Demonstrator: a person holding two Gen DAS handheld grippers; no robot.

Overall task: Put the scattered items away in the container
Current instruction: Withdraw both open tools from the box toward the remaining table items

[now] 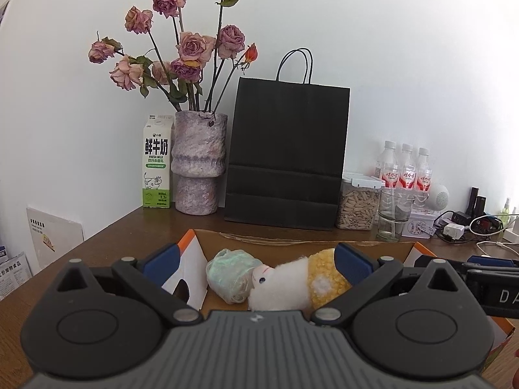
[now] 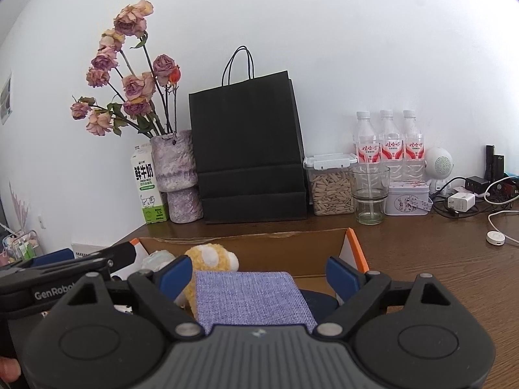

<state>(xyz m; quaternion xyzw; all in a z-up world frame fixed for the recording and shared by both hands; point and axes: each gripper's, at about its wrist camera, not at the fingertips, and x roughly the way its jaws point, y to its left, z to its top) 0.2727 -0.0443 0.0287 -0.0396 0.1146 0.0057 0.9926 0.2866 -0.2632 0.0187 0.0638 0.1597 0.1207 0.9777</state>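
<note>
Both grippers hang spread over the box (image 2: 292, 253) at lower centre: left gripper (image 1: 254, 264) above the plush (image 1: 292, 283), right gripper (image 2: 259, 274) above the purple pouch (image 2: 253, 298), nothing held

I see a matt cardboard box (image 2: 292, 253), fluffy plush toy (image 1: 292, 282), woven cloth pouch (image 2: 253, 298), and grained wooden table (image 2: 438, 259).

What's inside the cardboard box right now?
Inside the cardboard box: a plush toy, a pale green bundle, a purple fabric piece. Anything beneath them is covered.
</note>
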